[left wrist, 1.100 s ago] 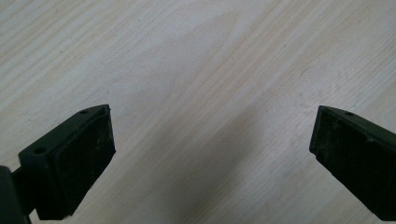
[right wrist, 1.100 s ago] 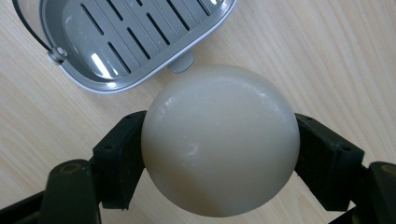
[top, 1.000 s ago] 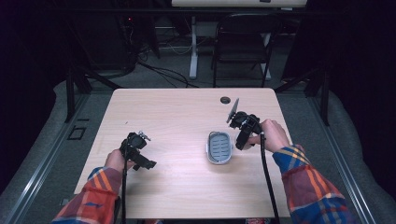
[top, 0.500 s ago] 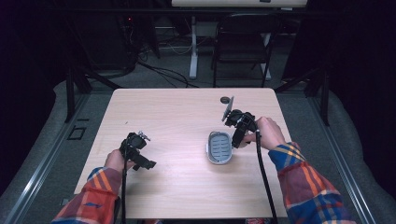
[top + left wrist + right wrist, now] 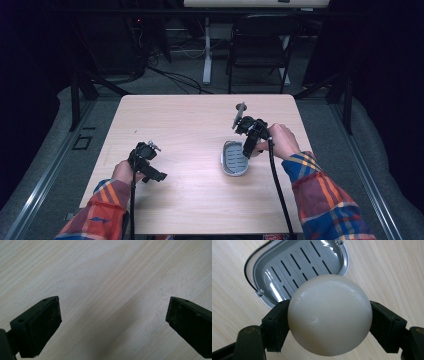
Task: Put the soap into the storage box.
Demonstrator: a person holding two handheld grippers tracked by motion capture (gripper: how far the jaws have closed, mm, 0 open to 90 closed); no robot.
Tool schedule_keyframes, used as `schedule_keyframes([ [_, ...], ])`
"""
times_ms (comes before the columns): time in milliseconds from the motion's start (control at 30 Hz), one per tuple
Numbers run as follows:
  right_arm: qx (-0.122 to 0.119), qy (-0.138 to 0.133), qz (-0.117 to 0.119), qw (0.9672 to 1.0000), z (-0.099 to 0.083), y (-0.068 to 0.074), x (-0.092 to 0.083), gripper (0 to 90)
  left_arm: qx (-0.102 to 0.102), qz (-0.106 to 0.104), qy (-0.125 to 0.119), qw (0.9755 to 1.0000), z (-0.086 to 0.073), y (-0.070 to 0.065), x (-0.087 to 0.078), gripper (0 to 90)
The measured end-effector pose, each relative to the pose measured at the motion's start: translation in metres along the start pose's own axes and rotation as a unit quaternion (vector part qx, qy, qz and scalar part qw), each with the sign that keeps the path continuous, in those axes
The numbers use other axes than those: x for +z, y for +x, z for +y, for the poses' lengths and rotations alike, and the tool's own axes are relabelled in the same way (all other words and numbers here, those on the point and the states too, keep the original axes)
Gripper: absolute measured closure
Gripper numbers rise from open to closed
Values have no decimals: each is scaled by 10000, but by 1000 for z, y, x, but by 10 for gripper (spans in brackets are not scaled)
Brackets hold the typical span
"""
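Fingers of my right gripper (image 5: 329,322) pinched the smooth, slippery-looking round soap (image 5: 329,315) at its widest girth just short of the slotted soap dish (image 5: 299,267), while my left gripper (image 5: 113,322) gaped empty.

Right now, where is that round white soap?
The white soap is clamped between the right gripper's jaws, held above the table just beside the empty grey soap dish, on the table's right half.
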State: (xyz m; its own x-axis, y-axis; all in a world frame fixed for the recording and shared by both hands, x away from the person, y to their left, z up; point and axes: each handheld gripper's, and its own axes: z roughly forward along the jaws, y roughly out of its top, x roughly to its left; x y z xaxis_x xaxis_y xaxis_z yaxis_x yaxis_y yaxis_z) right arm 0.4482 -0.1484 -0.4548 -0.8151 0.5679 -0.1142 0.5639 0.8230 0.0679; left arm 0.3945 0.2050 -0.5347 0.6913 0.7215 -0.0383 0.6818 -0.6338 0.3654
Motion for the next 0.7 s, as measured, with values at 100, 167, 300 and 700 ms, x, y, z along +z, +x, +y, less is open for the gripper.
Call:
schedule_keyframes([
  [100,-33,-22,18,10000,4,2,0,238,-7,-11,-10,10000,0,0,0,0],
  [167,-47,-28,32,10000,7,3,1,238,-6,-7,-3,10000,0,0,0,0],
  [300,-123,-10,45,9999,14,6,3,239,9,-4,-9,10000,0,0,0,0],
  [700,-245,34,168,9996,32,15,16,238,10,1,-14,10000,0,0,0,0],
])
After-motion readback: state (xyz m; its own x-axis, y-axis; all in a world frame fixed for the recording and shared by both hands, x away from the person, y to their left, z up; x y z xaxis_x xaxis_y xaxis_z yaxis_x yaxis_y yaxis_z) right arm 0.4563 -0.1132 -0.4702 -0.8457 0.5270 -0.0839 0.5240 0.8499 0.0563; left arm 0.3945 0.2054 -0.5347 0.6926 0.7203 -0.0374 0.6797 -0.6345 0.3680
